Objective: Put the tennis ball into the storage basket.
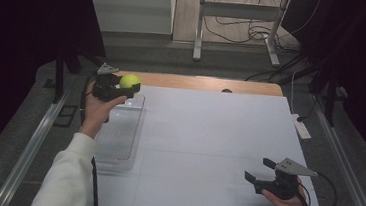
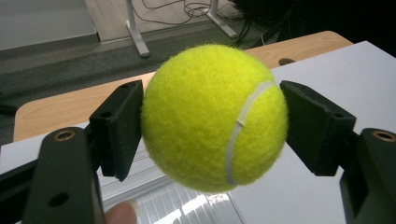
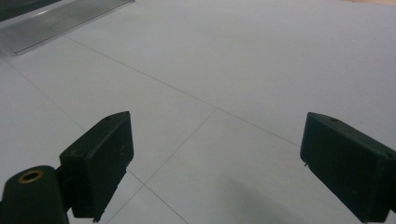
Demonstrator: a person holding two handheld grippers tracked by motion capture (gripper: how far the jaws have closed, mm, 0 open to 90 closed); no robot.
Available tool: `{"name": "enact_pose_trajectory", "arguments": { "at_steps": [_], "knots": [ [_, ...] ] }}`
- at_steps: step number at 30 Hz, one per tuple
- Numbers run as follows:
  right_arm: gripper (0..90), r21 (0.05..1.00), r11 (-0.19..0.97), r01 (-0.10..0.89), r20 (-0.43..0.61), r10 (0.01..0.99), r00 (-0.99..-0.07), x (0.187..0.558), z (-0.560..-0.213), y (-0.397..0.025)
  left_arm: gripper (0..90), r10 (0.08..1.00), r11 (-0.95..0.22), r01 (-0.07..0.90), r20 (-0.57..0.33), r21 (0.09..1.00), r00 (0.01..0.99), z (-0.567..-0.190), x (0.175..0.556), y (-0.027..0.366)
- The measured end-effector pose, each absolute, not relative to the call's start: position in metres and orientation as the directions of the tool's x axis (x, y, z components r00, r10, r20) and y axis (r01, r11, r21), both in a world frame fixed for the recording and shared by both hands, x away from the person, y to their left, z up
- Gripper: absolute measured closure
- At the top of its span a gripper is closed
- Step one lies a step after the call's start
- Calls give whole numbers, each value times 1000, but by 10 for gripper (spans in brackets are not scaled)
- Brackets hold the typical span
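Left tongs are squeezed on a yellow ball, one flat black pad on each side of its round middle. They hold the ball up in the air, over the far end of a clear tray at the left side of the table. The ball looks fuzzy and light, a bit springy, not easy to break. It is round, so I think it could roll away if let go; holding it across the middle seems best. Right tongs are wide apart and hold nothing, low over the smooth white table, well apart from the ball.
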State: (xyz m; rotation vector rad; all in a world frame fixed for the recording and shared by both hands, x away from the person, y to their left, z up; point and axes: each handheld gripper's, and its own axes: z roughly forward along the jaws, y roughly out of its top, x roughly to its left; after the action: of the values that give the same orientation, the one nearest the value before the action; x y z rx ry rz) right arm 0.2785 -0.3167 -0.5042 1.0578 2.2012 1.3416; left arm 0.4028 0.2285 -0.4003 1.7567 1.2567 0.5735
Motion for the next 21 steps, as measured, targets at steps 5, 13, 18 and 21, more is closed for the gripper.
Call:
{"name": "enact_pose_trajectory", "arguments": {
  "at_steps": [5, 13, 18, 21],
  "knots": [
    [97, 869, 272, 414, 79, 749, -658, 279, -505, -317, 266, 921, -105, 513, -111, 852, 373, -401, 404, 233],
    [97, 869, 273, 413, 78, 748, -659, 278, -505, -316, 266, 932, -89, 525, -115, 847, 344, -403, 406, 242],
    [97, 869, 273, 413, 79, 748, -659, 279, -505, -317, 266, 936, -86, 529, -112, 844, 332, -403, 407, 246],
    [97, 869, 273, 413, 78, 749, -658, 279, -505, -317, 266, 939, -83, 528, -111, 845, 326, -403, 408, 249]
  ]
}}
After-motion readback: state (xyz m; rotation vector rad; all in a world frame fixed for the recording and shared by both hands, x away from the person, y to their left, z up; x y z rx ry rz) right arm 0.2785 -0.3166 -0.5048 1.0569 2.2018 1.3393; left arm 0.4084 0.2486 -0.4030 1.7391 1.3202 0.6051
